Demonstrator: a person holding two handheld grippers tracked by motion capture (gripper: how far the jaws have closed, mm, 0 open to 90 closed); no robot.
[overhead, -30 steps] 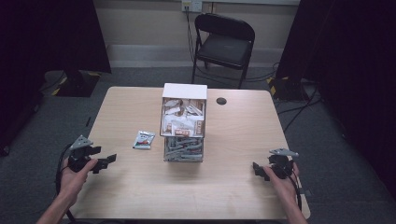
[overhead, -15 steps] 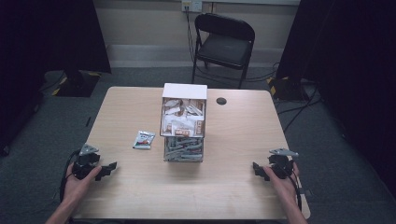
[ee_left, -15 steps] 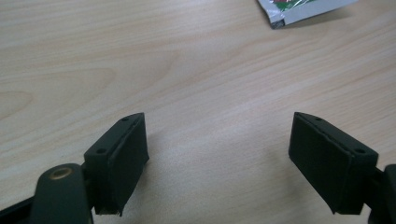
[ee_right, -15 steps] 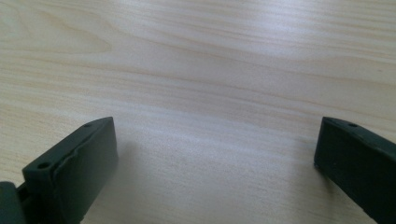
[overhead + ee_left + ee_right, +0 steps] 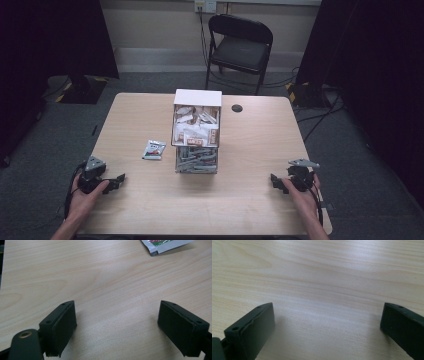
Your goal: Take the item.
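Note:
A clear two-tier box (image 5: 196, 134) stands mid-table, its upper tier holding several white packets and its lower tier several grey ones. One loose packet (image 5: 154, 149) lies flat to its left, and its corner (image 5: 165, 245) appears at the top of the left gripper view. My left gripper (image 5: 116, 181) rests low at the front left of the table, open, with only bare wood between its pads (image 5: 62, 325). My right gripper (image 5: 276, 182) rests at the front right, open, its pads (image 5: 254, 326) wide apart over bare wood.
The light wooden table (image 5: 260, 150) has a small black round cap (image 5: 237, 108) near its far edge. A black folding chair (image 5: 240, 47) stands behind the table. Dark curtains flank the room on both sides.
My left gripper has drifted down and toward the table's front edge, settling lower. The right gripper has stayed almost still.

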